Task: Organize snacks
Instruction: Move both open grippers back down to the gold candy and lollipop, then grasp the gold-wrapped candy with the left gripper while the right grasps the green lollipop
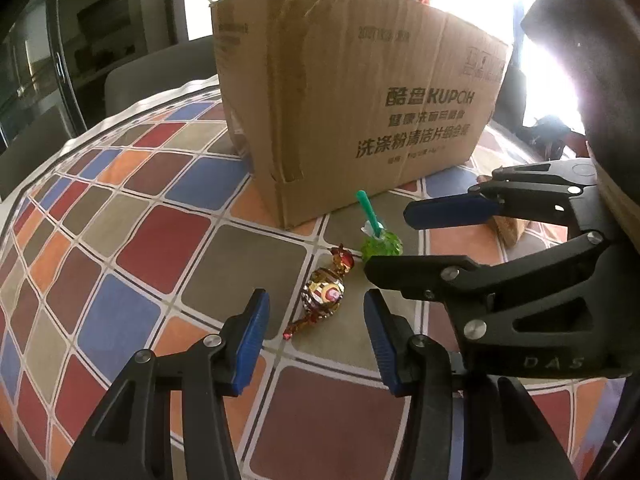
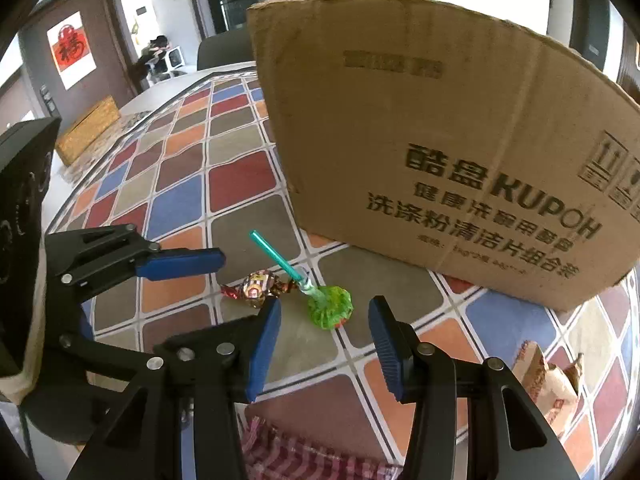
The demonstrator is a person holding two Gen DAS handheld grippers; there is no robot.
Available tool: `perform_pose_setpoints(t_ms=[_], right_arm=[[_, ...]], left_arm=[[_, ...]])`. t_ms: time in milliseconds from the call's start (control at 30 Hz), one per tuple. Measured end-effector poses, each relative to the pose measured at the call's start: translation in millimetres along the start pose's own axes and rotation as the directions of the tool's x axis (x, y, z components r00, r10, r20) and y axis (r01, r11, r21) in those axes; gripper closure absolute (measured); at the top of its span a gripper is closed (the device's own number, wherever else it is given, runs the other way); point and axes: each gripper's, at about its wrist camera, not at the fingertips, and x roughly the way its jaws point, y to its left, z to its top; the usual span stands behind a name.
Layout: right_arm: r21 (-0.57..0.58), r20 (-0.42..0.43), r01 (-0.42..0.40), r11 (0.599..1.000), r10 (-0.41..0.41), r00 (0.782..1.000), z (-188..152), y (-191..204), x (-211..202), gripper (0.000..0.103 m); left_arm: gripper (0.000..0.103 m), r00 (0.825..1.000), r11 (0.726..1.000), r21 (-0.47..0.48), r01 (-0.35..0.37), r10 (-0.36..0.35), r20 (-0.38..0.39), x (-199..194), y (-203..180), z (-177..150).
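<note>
A round candy (image 1: pixel 322 294) in shiny gold and red foil lies on the checked tablecloth (image 1: pixel 160 240). My left gripper (image 1: pixel 316 336) is open around it, a blue pad on each side with gaps to the wrapper. Just to its right lies a green-wrapped lollipop (image 1: pixel 380 246) with a teal stick. My right gripper (image 1: pixel 386 240) reaches in from the right with its fingers on either side of it. In the right wrist view the lollipop (image 2: pixel 330 306) sits between the tips of the open right gripper (image 2: pixel 324 332), untouched. The candy (image 2: pixel 256 284) and left gripper (image 2: pixel 236 290) are at its left.
A tall cardboard box (image 1: pixel 360 100) printed with KUPOH (image 2: pixel 440 140) stands just behind both sweets. A crumpled snack packet (image 2: pixel 548 384) lies at the right near the box. A wooden box (image 2: pixel 88 128) sits at the far left. Plaid cloth (image 2: pixel 280 448) shows at the near edge.
</note>
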Motion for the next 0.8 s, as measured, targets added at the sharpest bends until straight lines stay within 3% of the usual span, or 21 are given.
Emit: perform_pose_setpoints(t_ms=[300, 467, 567, 667, 800], right_arm=[[0.033, -0.014, 0.005, 0.999, -0.004, 1.000, 2, -10, 7, 0.058], [0.043, -0.033, -0.012, 0.999, 0.014, 0.999, 2, -12, 13, 0.069], [0.054, -0.041, -0.024, 0.998, 0.026, 0.999, 0, -13, 16, 0.075], [0.057, -0.029, -0.017, 0.998, 0.019, 0.999, -2, -13, 13, 0.076], [0.065, -0.022, 0.002, 0.998, -0.001, 1.000, -6, -16, 9, 0.076]], left_arm=[[0.060, 1.000, 1.000, 0.000, -0.012, 0.012, -0.015, 10, 0, 5], [0.064, 1.000, 1.000, 0.002, -0.014, 0.014, -0.026, 16, -2, 6], [0.069, 0.999, 1.000, 0.014, -0.020, 0.020, -0.027, 16, -6, 5], [0.080, 0.999, 0.999, 0.022, -0.026, 0.027, -0.028, 15, -9, 5], [0.080, 0.999, 0.999, -0.004, -0.036, 0.035, -0.027, 13, -7, 7]])
